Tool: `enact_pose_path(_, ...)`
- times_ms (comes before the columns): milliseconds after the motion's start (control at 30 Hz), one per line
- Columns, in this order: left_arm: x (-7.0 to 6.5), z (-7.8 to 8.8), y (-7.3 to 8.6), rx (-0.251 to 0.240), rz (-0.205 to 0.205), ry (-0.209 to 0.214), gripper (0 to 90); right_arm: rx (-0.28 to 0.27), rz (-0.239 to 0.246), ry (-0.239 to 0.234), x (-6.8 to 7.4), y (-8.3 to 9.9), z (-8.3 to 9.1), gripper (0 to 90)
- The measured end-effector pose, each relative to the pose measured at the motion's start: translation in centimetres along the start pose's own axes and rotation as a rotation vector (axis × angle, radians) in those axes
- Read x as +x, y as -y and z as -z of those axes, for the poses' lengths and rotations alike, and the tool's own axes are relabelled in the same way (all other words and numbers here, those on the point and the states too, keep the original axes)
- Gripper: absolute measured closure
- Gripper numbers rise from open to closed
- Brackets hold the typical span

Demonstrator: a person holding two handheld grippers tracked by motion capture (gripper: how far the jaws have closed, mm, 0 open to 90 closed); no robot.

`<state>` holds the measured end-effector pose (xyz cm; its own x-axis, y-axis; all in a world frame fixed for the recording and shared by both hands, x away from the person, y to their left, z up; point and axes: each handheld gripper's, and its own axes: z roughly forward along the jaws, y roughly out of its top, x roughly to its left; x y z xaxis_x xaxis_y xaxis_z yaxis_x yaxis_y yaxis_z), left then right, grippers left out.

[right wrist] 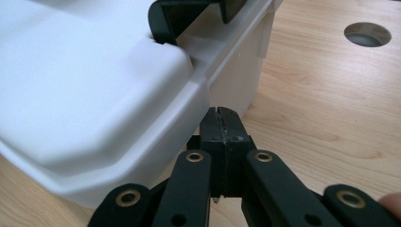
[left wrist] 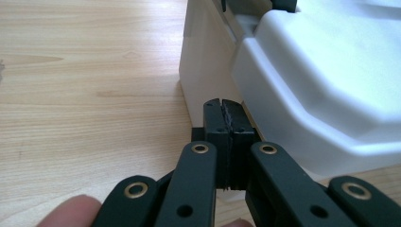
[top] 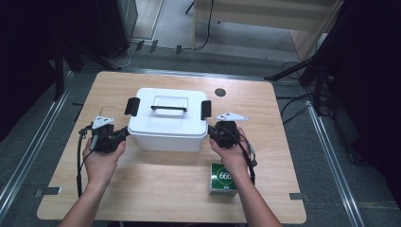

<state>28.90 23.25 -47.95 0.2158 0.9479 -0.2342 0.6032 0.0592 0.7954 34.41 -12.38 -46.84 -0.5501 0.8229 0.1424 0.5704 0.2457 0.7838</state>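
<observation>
A white lidded plastic box [top: 168, 120] with a black handle [top: 169, 108] and two black side latches stands in the middle of the wooden table [top: 156, 187]. My left gripper [top: 125, 133] is at the box's left end, jaws shut with nothing between them. In the left gripper view the closed tips [left wrist: 222, 105] sit close against the box wall [left wrist: 201, 56] below the lid rim. My right gripper [top: 211, 132] is at the box's right end, also shut and empty. Its tips [right wrist: 220, 113] lie just under the lid's edge [right wrist: 156, 127], below the right latch [right wrist: 187, 14].
A green and white carton [top: 222, 179] lies on the table near the front edge, under the right forearm. A round cable hole [top: 220, 92] is behind the box at the right. The table's edges drop to a grey floor with rails and stands.
</observation>
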Motion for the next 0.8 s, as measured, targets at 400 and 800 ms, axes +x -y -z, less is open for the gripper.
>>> enact_pose_path(400,-1.0,1.2,1.3,-0.013,-0.029,-0.010,90.0,-0.023,-0.020,-0.018,0.0,1.0,1.2,84.8)
enact_pose_path(800,2.7,3.4,4.4,-0.079,-0.011,-0.136,55.8,-0.145,0.010,0.069,-3.2,2.5,4.5,58.9)
